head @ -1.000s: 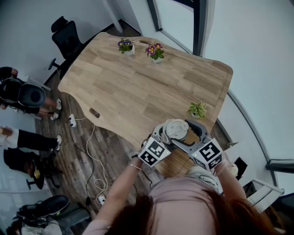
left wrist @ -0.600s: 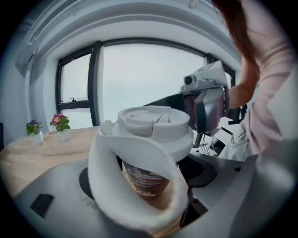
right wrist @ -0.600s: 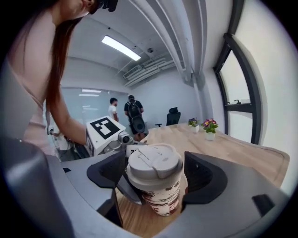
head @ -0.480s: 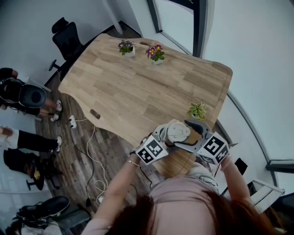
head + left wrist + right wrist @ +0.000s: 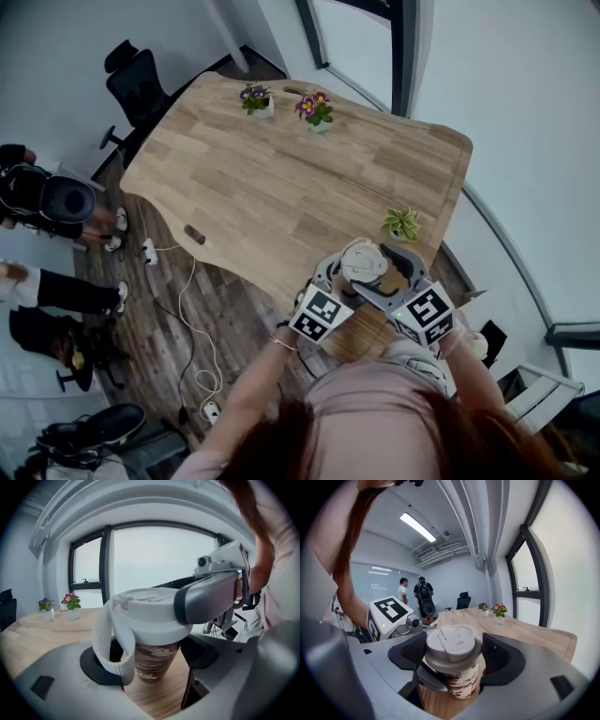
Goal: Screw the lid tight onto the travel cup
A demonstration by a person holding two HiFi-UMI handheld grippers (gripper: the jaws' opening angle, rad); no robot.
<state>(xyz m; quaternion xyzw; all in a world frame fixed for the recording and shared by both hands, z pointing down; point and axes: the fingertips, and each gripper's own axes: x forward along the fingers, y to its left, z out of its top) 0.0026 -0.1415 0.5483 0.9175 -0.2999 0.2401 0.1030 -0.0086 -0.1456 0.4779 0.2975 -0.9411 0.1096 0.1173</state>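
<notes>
The travel cup, brown-patterned, stands near the table's near edge with its white lid on top. A white strap loop hangs from the lid's side. My left gripper is shut on the cup's body below the lid, its black pads on either side. My right gripper is shut on the lid, its pads against the rim. In the head view both grippers meet around the lid, close to my body.
A small green plant stands just beyond the cup. Two flower pots sit at the table's far end, by an office chair. People stand left of the table; cables lie on the floor.
The right gripper swung out to the right around the lid half a second ago and has come back. The left gripper shifted slightly. Both holds are unchanged.
</notes>
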